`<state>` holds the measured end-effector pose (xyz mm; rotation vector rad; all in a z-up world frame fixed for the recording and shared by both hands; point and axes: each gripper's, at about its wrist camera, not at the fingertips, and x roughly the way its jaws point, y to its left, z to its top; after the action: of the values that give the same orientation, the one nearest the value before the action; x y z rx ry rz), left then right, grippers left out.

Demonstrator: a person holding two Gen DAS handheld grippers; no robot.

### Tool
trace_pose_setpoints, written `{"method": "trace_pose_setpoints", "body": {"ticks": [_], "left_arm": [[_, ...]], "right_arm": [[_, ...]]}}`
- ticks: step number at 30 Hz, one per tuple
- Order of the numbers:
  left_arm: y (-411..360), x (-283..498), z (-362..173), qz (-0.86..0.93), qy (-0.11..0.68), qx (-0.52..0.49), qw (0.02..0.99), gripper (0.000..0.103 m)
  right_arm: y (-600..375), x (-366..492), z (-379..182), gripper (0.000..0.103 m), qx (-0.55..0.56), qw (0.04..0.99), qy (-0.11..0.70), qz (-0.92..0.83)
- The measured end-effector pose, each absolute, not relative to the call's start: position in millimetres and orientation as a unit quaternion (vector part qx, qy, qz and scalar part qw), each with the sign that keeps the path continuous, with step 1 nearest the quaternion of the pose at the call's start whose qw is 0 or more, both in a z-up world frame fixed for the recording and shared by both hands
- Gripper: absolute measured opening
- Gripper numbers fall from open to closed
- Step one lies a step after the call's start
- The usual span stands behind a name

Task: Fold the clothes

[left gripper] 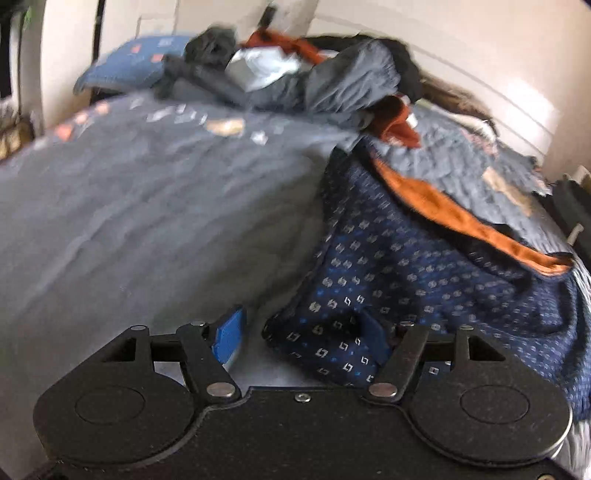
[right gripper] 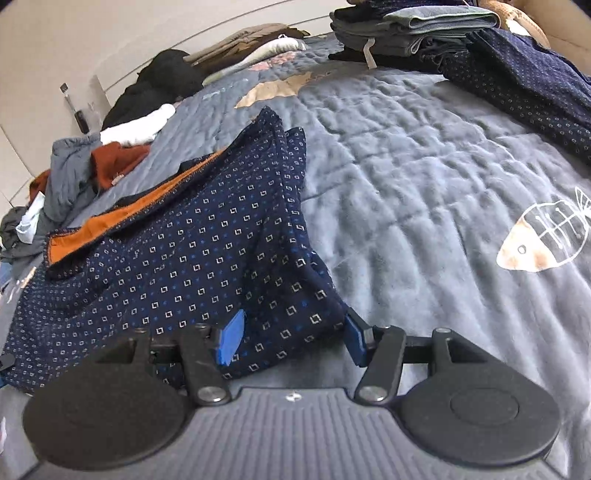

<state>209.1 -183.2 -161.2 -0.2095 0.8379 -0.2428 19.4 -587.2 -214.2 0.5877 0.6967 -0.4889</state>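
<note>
A navy garment with a small square print and an orange lining lies on the grey quilted bedspread. It also shows in the right wrist view. My left gripper is open; a corner of the garment lies between its blue pads, against the right one. My right gripper is open too, with a lower corner of the garment lying between its pads. The left wrist view is blurred.
A heap of unfolded clothes lies near a blue pillow at the head of the bed. A stack of folded clothes and another navy printed piece lie at the far right. A fish drawing marks the bedspread.
</note>
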Motion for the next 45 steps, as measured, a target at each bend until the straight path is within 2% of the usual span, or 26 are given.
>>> {"method": "trace_pose_setpoints", "body": {"ticks": [10,20,21,25,26,30,33,37,41,43,44,45], "left_arm": [[-151.9,197.8,-169.1,-0.127,0.437,-0.241,0.857,0.067],[-154.1,211.6,-191.5,-0.147,0.413,-0.327,0.837,0.065],[-154.3,211.6,-191.9,-0.150,0.411,-0.330,0.836,0.060],[-159.1,211.3,-192.3,-0.163,0.413,-0.316,0.839,0.012],[-160.1,210.1,-190.9,-0.167,0.407,-0.312,0.842,0.011],[-163.0,207.3,-180.5,-0.185,0.387,-0.312,0.848,0.009],[-163.1,209.7,-187.6,-0.177,0.406,-0.312,0.841,0.010],[-159.2,215.8,-200.4,-0.159,0.426,-0.331,0.827,0.017],[-159.6,217.6,-200.7,-0.164,0.427,-0.331,0.825,0.018],[-159.1,217.9,-200.7,-0.167,0.428,-0.330,0.825,0.017],[-159.1,217.9,-200.6,-0.169,0.428,-0.326,0.826,0.017],[-159.3,218.2,-199.9,-0.170,0.428,-0.322,0.827,0.015]], "right_arm": [[-609.7,-2.6,-216.0,0.057,0.428,0.820,0.305,-0.228],[-603.5,0.9,-223.1,0.057,0.460,0.808,0.297,-0.217],[-604.3,1.3,-224.9,0.057,0.469,0.805,0.291,-0.217],[-607.4,1.6,-230.6,0.059,0.505,0.792,0.265,-0.217],[-607.8,1.5,-231.3,0.060,0.512,0.790,0.259,-0.216],[-608.5,0.3,-233.9,0.061,0.535,0.781,0.241,-0.213],[-609.3,3.6,-237.0,0.063,0.534,0.781,0.241,-0.216],[-611.1,8.5,-243.2,0.066,0.544,0.777,0.227,-0.223],[-613.7,8.2,-247.4,0.066,0.562,0.770,0.203,-0.224],[-614.3,7.8,-248.2,0.056,0.566,0.767,0.200,-0.225],[-614.6,7.4,-248.5,0.047,0.570,0.765,0.199,-0.225],[-614.5,6.7,-248.3,0.016,0.573,0.763,0.197,-0.226]]}}
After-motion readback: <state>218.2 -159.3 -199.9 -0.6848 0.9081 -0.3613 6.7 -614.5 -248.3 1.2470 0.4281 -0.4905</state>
